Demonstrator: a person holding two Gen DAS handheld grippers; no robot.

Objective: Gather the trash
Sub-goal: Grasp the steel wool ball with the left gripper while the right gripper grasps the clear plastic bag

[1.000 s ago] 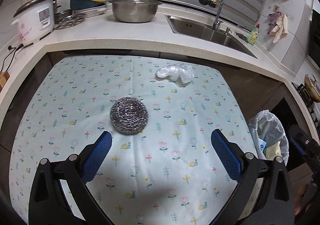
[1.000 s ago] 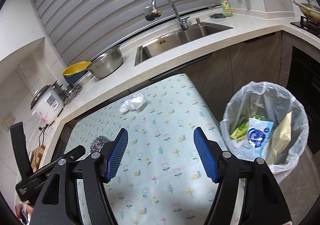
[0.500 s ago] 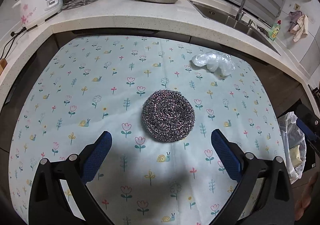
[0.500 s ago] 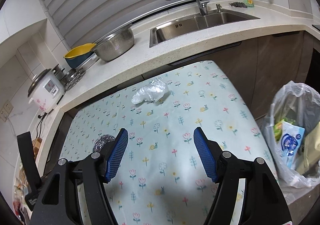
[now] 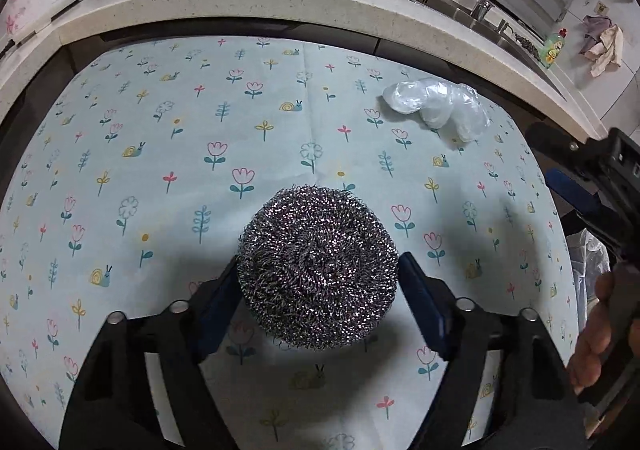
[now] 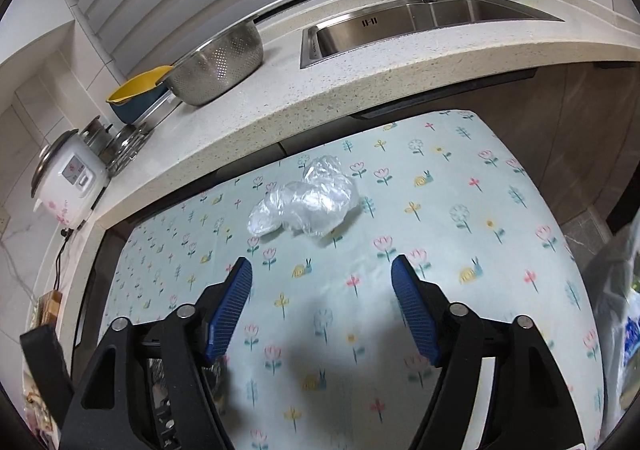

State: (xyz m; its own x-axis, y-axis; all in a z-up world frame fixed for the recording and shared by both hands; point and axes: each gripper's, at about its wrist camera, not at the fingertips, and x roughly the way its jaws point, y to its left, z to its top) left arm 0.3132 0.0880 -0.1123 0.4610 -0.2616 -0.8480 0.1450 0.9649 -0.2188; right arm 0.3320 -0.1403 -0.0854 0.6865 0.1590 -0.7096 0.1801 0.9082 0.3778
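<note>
Steel wool, coiled into a round scourer, lay on the bench between the jaws of the left gripper, which were seen closed in to its flanks, touching or nearly so. It was judged light, springy and snag-prone, best pinched across its middle. Beyond the scourer, toward the sink, a crumpled clear plastic wrap was seen, flimsy and slippery. The right gripper was held with jaws wide apart and empty, short of the wrap. Nothing was seen blocking either.
</note>
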